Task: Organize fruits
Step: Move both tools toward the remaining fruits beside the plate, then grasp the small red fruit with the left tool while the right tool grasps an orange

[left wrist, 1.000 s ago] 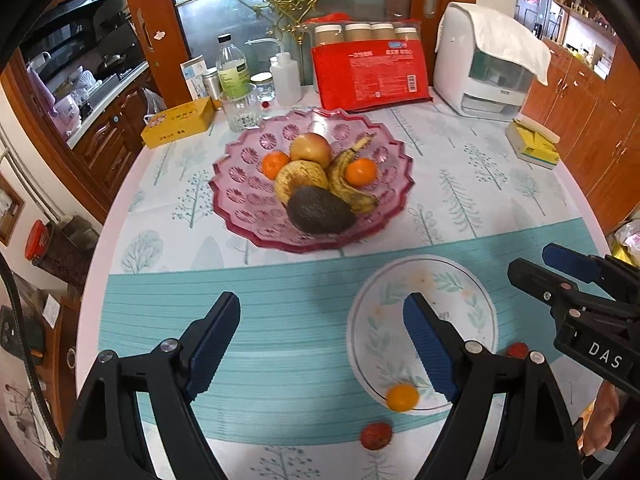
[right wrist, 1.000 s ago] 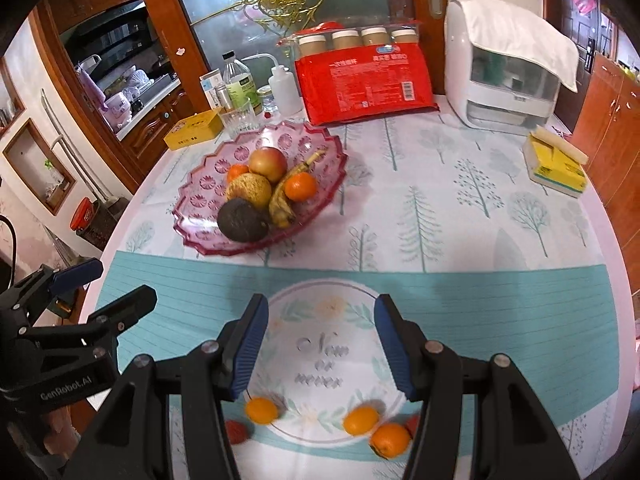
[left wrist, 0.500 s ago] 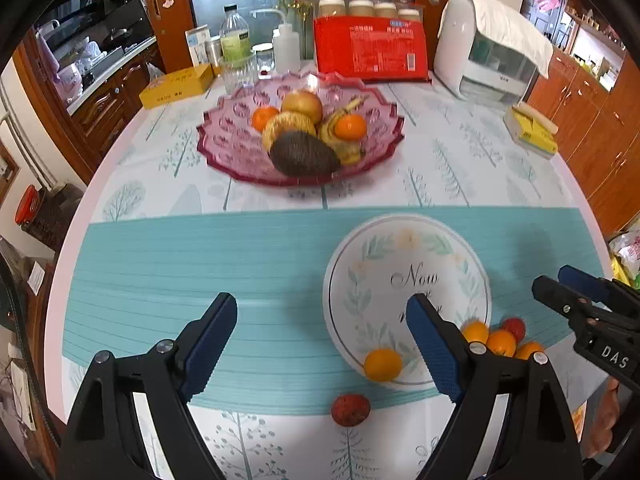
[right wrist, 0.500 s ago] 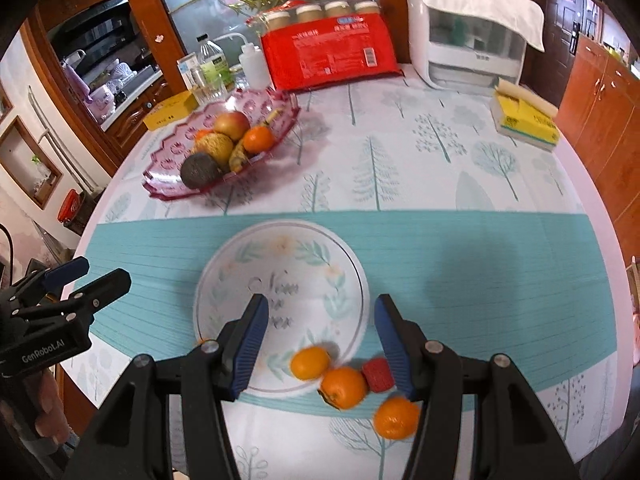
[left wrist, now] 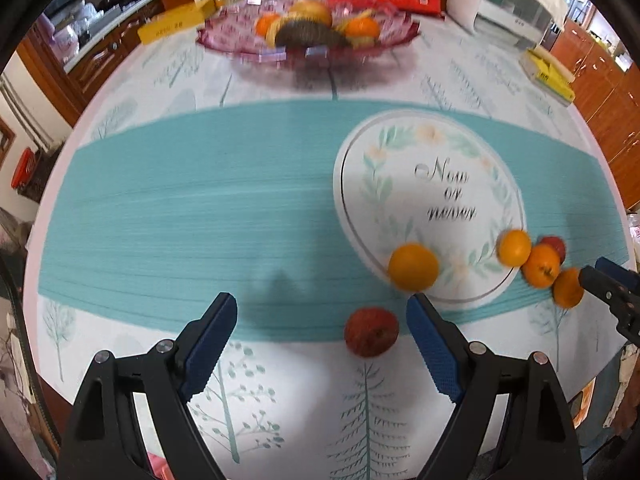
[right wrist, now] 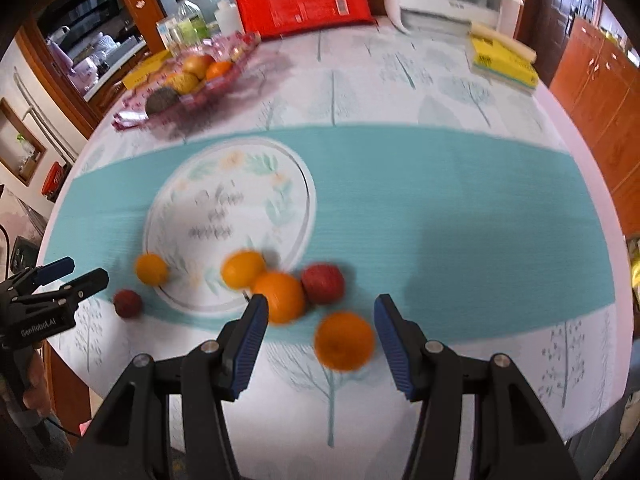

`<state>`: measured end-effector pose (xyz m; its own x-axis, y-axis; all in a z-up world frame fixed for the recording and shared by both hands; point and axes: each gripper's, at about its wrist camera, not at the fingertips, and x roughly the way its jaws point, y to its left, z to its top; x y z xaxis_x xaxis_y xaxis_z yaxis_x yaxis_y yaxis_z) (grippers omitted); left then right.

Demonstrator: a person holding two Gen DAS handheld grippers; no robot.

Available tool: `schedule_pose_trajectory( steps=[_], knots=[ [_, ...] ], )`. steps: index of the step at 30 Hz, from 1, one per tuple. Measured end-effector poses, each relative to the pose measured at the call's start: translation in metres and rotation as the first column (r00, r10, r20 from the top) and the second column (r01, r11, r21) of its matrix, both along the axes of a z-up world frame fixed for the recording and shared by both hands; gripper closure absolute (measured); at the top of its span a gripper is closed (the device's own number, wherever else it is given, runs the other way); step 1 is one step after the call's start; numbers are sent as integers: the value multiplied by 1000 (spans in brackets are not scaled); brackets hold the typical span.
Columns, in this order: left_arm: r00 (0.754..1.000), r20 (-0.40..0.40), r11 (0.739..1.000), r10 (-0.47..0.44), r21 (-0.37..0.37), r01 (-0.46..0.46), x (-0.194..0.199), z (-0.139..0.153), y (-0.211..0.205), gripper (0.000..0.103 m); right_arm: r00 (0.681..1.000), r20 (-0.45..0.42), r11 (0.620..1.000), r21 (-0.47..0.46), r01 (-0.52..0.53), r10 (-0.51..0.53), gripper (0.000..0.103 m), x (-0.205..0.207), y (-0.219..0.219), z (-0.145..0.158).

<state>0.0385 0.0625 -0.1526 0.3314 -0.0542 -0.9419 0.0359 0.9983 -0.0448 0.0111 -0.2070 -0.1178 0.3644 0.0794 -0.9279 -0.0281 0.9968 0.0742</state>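
Note:
A white plate (left wrist: 432, 184) with leaf print lies on the teal cloth, also in the right wrist view (right wrist: 224, 204). My left gripper (left wrist: 320, 336) is open and empty; a small red fruit (left wrist: 371, 332) lies between its fingers near the right one, and an orange (left wrist: 413, 267) sits on the plate's near rim. My right gripper (right wrist: 318, 328) is open and empty, low over an orange (right wrist: 344, 341) on the table between its fingers. Another orange (right wrist: 280, 297), a red fruit (right wrist: 323, 283) and a small orange (right wrist: 242, 269) cluster just beyond it.
A pink glass bowl (left wrist: 240, 46) of mixed fruit stands at the far side, also in the right wrist view (right wrist: 132, 114). Behind it are a red package (right wrist: 300, 0), bottles, a white appliance (left wrist: 512, 0) and a yellow box (right wrist: 502, 62). The table's front edge is close.
Both grippers have dropped lower and drawn in toward the loose fruit at the table's near edge. The fruit now lies between the fingers. Both grippers stay open.

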Motion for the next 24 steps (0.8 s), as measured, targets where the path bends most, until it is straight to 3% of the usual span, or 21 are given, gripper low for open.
schedule_pose_trajectory(
  steps=[5,14,24],
  knots=[
    [1000,-18,1000,2,-9,-2,-5,-14,-4,17,999,-43,1000,19,22,-21,47,-11,-10,-16],
    [1000,10,1000,0,-29,0,-10,-24,-11,17,999,-35,1000,8,0,1,48,-11,-5,-31],
    [1000,-12,999,-2,-38,1,-14,-32,-15,42,1000,-11,999,-39,-13,13,57,-8,-2,-36]
  ],
)
